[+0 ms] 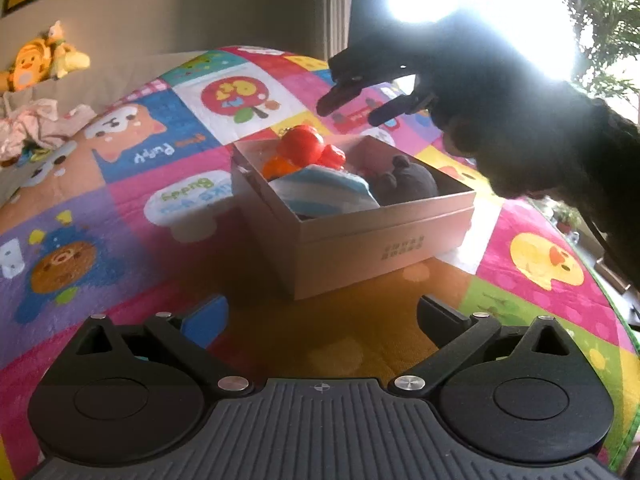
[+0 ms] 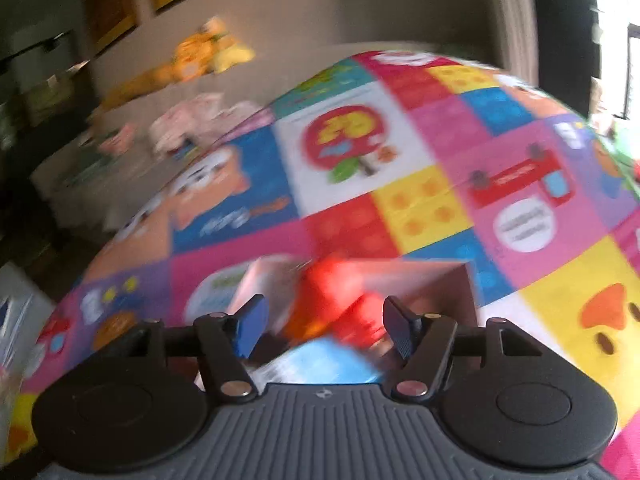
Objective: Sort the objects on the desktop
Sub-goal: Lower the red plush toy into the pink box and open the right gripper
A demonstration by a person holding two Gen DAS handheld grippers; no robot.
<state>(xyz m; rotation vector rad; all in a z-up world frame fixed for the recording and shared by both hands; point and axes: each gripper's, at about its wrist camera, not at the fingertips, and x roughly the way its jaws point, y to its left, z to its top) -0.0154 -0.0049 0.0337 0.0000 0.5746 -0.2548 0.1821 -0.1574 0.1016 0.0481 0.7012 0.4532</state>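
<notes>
Left hand-held gripper (image 1: 320, 316): spread, empty, held near box (image 1: 384, 240). Right hand-held gripper (image 1: 354, 108): spread above box, nothing pinched. Toys (image 1: 308, 146) heaped inside; overfilling risks spillage onto mat (image 1: 132, 216).

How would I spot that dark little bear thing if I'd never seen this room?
Find the colourful cartoon play mat, then the open pale cardboard box sitting on it. The bear toy lies in the box's right end, beside a blue-and-white striped toy. It is the only dark grey piece, with small round ears.
</notes>
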